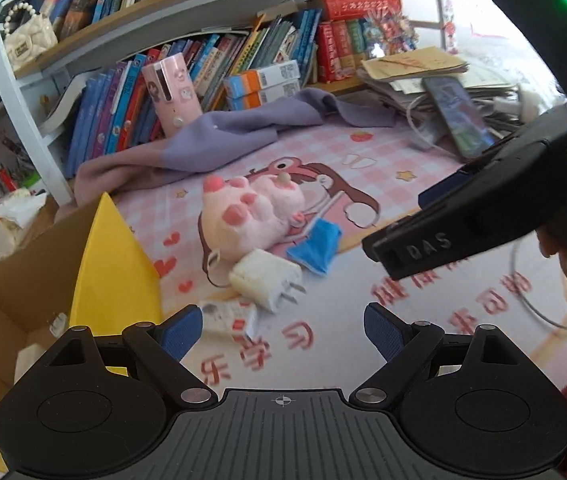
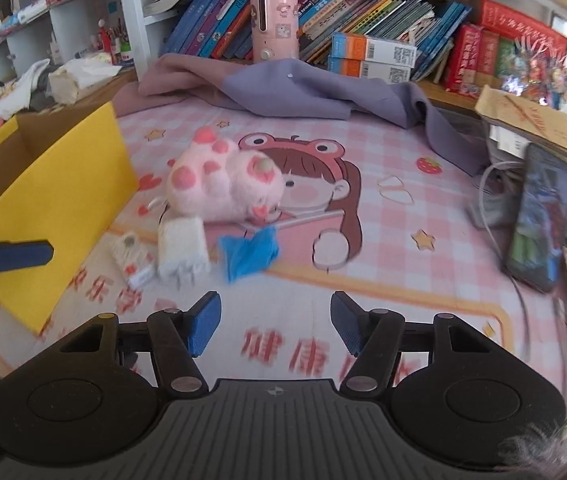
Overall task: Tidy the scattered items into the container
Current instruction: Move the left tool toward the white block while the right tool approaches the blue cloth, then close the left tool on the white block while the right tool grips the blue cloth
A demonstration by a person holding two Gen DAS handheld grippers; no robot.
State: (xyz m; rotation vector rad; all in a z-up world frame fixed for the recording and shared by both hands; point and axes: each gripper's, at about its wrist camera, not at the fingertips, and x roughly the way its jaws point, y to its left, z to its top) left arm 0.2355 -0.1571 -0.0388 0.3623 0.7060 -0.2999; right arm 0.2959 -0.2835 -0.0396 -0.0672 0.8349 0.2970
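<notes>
Left hand-held gripper (image 1: 283,330): jaws wide, blue pads well apart, nothing between them. It hovers over the desk (image 1: 363,320), which is covered by a pink checked mat with a cartoon print.

Right hand-held gripper (image 2: 275,326): jaws at a middling gap and closing, nothing between the pads. In the left wrist view its black body comes in from the right, ahead of the left hand-held gripper.

Container: open cardboard box with yellow outer flaps (image 1: 95,264), to the left of the left hand-held gripper, its near wall just beside that gripper's left finger. From the right hand-held gripper the same box (image 2: 63,200) sits ahead and far to the left. Something pale lies inside it; I cannot tell what.

Scattered items, all on the mat, none in the box:
- Fluffy pink plush toy with darker pink paw pads (image 1: 247,208), straight ahead of the left hand-held gripper; ahead and left of the right one (image 2: 219,184).
- White plug-in charger block with metal prongs (image 1: 265,276), nearer than the plush toy and touching it.
- Small white printed packet (image 1: 229,316), just ahead of the left finger tip of the left hand-held gripper.
- Crumpled blue cloth piece (image 1: 317,246), right of the charger block; ahead and slightly left of the right hand-held gripper (image 2: 249,254).

Background: a lilac cloth (image 1: 219,140) lies bunched at the far edge of the desk. A dark phone (image 2: 539,216) leans ahead and right of the right hand-held gripper.
</notes>
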